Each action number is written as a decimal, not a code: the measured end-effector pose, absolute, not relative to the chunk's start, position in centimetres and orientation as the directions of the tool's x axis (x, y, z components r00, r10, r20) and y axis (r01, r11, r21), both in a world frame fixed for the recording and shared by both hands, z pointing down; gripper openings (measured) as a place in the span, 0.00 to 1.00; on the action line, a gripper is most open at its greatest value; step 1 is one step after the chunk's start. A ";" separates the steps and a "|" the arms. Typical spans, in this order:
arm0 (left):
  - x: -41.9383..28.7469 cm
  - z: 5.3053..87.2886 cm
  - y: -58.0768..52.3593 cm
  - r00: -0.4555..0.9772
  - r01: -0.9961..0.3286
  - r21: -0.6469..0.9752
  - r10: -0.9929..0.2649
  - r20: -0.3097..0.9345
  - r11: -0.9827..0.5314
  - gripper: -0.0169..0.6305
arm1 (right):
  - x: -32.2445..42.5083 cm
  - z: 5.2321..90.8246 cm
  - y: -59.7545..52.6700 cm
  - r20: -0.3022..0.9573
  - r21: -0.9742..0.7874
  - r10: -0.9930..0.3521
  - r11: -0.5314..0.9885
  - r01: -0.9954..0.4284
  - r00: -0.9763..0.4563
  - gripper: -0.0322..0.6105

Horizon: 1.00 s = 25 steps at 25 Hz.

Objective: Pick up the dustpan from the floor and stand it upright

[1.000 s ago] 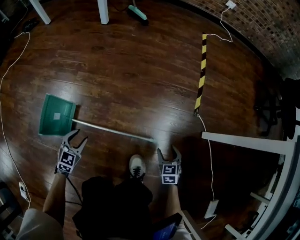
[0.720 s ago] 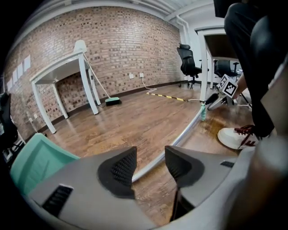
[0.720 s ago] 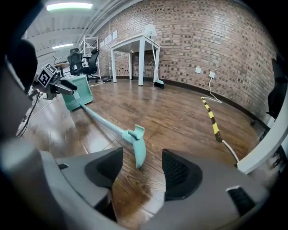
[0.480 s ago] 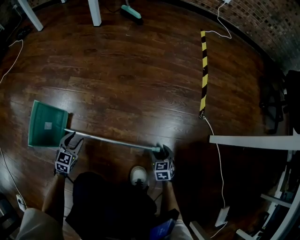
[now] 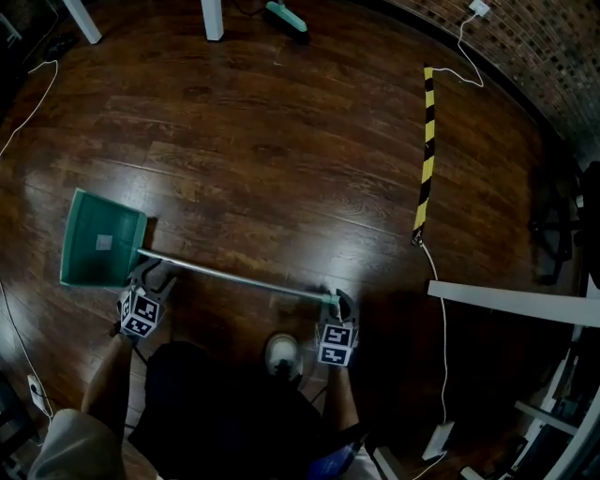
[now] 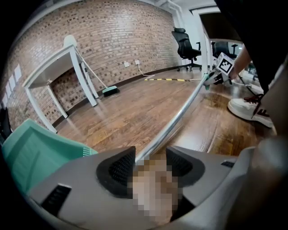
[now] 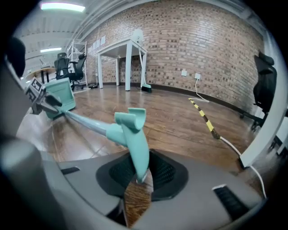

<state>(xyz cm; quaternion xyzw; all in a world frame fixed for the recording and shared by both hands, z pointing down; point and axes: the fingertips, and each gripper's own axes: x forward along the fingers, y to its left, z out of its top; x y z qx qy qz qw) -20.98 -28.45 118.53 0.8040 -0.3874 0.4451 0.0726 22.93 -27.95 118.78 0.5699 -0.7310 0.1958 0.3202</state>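
Observation:
The green dustpan (image 5: 98, 239) lies flat on the wood floor at the left, and its metal pole (image 5: 234, 278) runs right to a teal grip end (image 7: 135, 134). My left gripper (image 5: 155, 270) straddles the pole next to the pan. Its jaws are opening, and the pole (image 6: 180, 114) passes between the pads without being pressed. My right gripper (image 5: 336, 300) is at the pole's other end. Its jaws are closing, and the pads sit against both sides of the teal grip in the right gripper view (image 7: 143, 173).
A teal broom (image 5: 286, 17) and white table legs (image 5: 213, 21) stand at the far edge. A yellow-black strip (image 5: 427, 150) with a white cable lies to the right, near a white desk frame (image 5: 516, 302). The person's shoe (image 5: 281, 354) rests between the grippers.
Both grippers have dropped onto the dustpan's pole. The right jaws, wide open before, have narrowed around the teal grip end. The left jaws now straddle the pole by the pan.

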 end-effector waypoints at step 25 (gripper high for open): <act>-11.2 111.8 -38.5 0.410 -0.787 -0.222 -0.757 0.509 -0.576 0.27 | 22.4 74.1 -37.1 0.017 0.264 -0.985 0.173 -0.949 -0.174 0.39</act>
